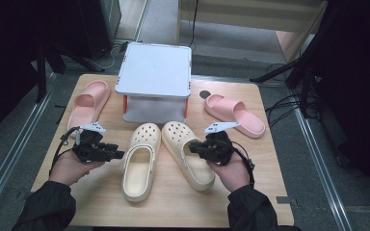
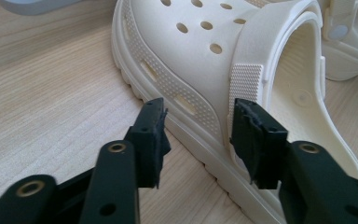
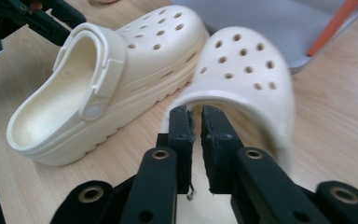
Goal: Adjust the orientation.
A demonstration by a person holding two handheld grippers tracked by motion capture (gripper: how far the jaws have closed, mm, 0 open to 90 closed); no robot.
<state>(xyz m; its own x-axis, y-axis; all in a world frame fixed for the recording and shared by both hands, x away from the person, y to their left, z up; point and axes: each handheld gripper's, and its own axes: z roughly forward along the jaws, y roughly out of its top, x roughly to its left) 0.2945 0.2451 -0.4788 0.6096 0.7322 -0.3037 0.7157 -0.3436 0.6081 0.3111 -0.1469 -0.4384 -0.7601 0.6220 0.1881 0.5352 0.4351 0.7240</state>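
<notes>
Two cream clogs lie side by side at mid table. My left gripper (image 1: 119, 155) (image 2: 198, 133) sits at the left clog's (image 1: 139, 163) (image 2: 205, 60) outer side. Its jaws stand apart, one beside the sole on the table and one at the strap by the opening, with the side wall between them and the pads off it. My right gripper (image 1: 193, 149) (image 3: 197, 116) is shut on the thin rim of the right clog's (image 1: 185, 144) (image 3: 242, 70) upper, at the opening. That clog looks blurred in the right gripper view.
A small grey-topped shelf (image 1: 154, 72) with orange legs stands behind the clogs. One pink slide (image 1: 90, 101) lies at the back left, another (image 1: 236, 113) at the back right. Bare wooden table (image 1: 101, 202) lies in front, with floor and cables beyond its edges.
</notes>
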